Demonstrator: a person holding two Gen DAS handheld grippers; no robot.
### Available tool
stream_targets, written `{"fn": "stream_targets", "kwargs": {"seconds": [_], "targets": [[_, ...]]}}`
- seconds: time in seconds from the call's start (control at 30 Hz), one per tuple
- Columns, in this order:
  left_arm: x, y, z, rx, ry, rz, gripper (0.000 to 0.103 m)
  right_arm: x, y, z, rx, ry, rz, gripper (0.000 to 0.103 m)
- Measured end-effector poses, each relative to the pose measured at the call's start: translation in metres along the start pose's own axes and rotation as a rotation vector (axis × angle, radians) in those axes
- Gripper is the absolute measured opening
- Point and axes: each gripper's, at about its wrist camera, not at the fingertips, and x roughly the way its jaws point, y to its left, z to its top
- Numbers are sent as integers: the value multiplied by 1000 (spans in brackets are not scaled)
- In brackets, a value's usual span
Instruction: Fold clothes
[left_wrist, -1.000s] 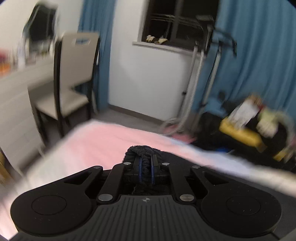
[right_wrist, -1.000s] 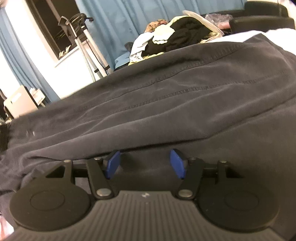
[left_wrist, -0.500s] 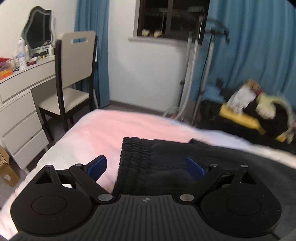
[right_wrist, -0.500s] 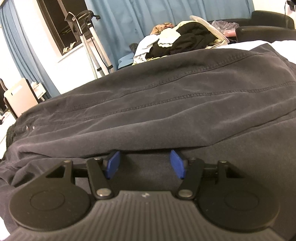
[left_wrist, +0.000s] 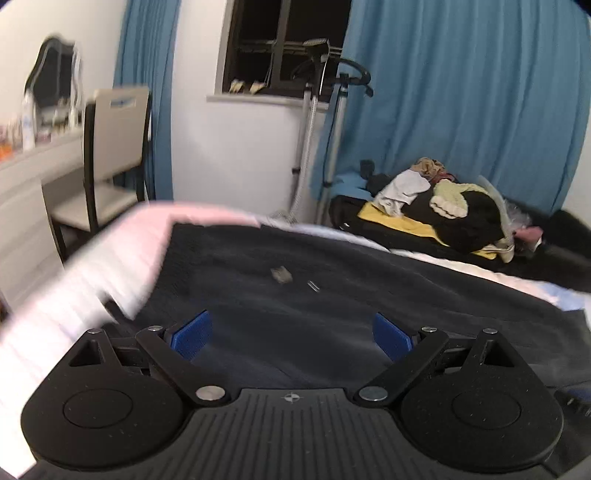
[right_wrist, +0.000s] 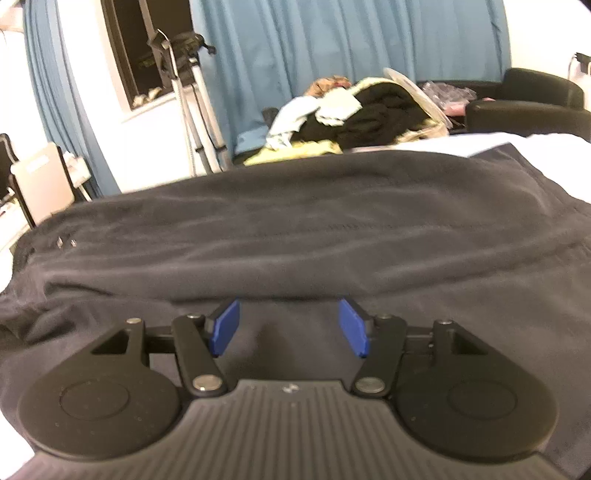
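Two grippers hover over the dark trousers (left_wrist: 332, 295), which lie spread flat on the pink-and-white bed (left_wrist: 110, 243), filling twelve o'clock, ready for creasing. The left gripper (left_wrist: 291, 334) gapes wide, empty; the right gripper (right_wrist: 290, 326) stands half open, gripping nothing.

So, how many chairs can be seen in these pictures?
1 chair: it stands at the left of the left wrist view, beside the white dresser. It shows again at the left edge of the right wrist view. Others may be hidden outside the views.
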Motion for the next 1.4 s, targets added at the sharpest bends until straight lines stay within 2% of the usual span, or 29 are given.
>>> {"fn": "stream_targets", "kwargs": {"seconds": [0.1,0.2,0.33,0.4,0.5,0.7,0.8,0.93,1.03,1.13,1.23,1.4], "targets": [[21,-28,-42,-7,39,-42,95,-2,-10,-12,25,65,-37,61],[45,-45,-75,109,116,-22,95,1,-14,-23,20,143,-61,62],[81,-40,-98,176,273,29,96,10,-14,-30,20,210,-37,79],[81,-43,-102,197,264,30,98,14,-5,-31,-30,226,-41,86],[79,-48,-107,220,248,26,101,17,5,-34,-99,235,-62,87],[77,-51,-108,234,242,21,101,13,6,-32,-87,217,-74,86],[75,-51,-106,228,242,21,101,0,1,-25,-33,159,-86,86],[72,-50,-103,205,236,10,101,-37,-26,-6,171,-20,-77,86],[68,-49,-101,186,226,2,101,-76,-68,5,429,-176,-57,87],[61,-50,-99,192,199,14,101,-109,-125,4,771,-240,-62,92],[49,-49,-95,170,159,7,101,-137,-177,-13,1019,-328,-30,95],[27,-51,-86,133,69,-19,101,-144,-225,-48,1200,-265,-228,95]]}}
